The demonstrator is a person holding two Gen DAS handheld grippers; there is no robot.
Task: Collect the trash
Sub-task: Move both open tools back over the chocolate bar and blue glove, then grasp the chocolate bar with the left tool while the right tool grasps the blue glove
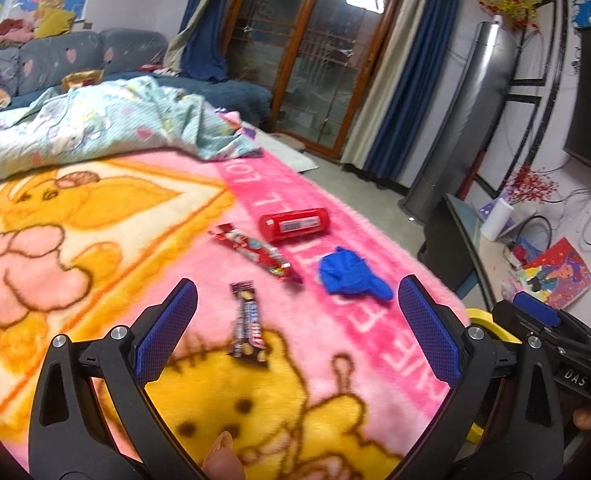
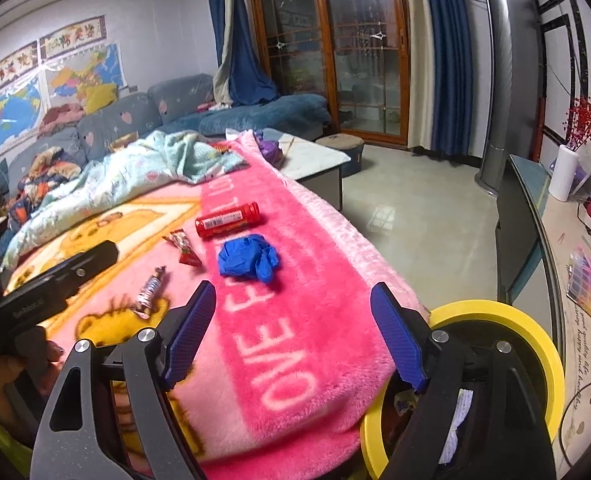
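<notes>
Lying on the pink blanket (image 2: 295,320) near its right edge: blue glove (image 2: 249,258), red bottle (image 2: 227,219) on its side just beyond it, red wrapper (image 2: 183,248) to the left, dark candy wrapper (image 2: 149,292) nearer the front edge. Left gripper (image 1: 297,326) hangs over the blanket w/ jaws wide, nothing between them; dark candy wrapper sits just ahead, between the pads. Right gripper (image 2: 293,328) also wide & empty, glove ahead of it. Yellow bin (image 2: 535,344) sits below the blanket's front right corner.
</notes>
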